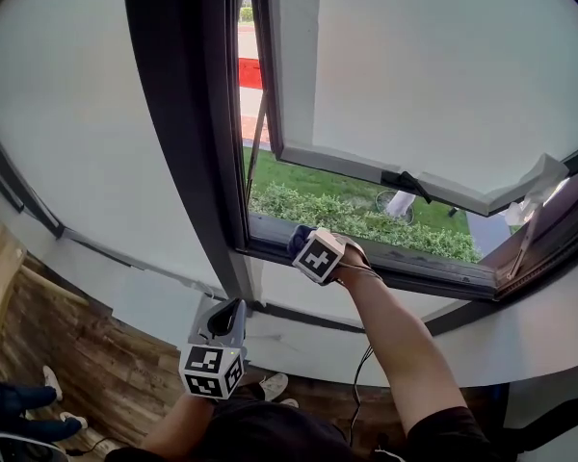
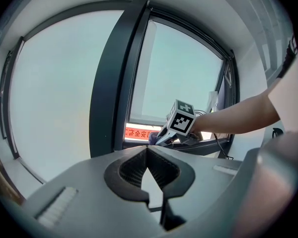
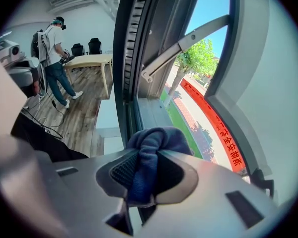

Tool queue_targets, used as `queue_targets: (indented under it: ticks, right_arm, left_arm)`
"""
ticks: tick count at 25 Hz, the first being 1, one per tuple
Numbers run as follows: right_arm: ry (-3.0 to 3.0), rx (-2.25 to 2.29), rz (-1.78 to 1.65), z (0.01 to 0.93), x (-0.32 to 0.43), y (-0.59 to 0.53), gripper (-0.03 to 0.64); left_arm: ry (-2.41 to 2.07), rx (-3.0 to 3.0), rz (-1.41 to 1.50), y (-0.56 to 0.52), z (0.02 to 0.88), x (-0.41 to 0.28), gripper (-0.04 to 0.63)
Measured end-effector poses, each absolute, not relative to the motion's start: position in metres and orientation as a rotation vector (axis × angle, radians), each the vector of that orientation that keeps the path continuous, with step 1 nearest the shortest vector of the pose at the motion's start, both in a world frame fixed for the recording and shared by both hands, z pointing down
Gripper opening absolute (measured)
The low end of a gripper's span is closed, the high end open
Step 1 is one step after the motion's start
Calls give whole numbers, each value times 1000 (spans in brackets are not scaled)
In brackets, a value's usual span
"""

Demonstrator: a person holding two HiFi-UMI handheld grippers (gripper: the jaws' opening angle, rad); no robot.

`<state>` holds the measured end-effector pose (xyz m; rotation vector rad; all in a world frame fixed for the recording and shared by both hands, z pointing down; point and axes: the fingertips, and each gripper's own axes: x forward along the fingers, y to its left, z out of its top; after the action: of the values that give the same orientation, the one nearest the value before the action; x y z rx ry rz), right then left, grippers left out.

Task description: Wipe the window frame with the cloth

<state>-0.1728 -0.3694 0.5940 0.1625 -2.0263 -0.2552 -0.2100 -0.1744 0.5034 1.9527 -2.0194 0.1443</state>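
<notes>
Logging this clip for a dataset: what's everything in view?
window frame: one, dark grey, around the opening
sash: one, white pane, swung open outward
cloth: one, blue, clamped at the frame's lower rail
hedge: one, green, outside
banner: one, red, outside
floor: one, brown wood, inside
table: one, pale, inside
other person: one, white top, near the table
left gripper: one, grey, shut, empty, held low
right gripper: one, grey, shut on cloth
</notes>
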Motion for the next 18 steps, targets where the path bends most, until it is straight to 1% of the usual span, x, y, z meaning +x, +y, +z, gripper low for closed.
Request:
queue_targets:
  ticks: [6, 18]
  right_arm:
    - [-2024, 137, -287, 596, -194, -365, 89]
    - [-2058, 116, -371, 597, -271, -348, 86]
  left_arm:
    - [-2051, 1918, 136, -167, 503, -218, 8]
    - [-2163, 1784, 101, -134, 507, -252, 8]
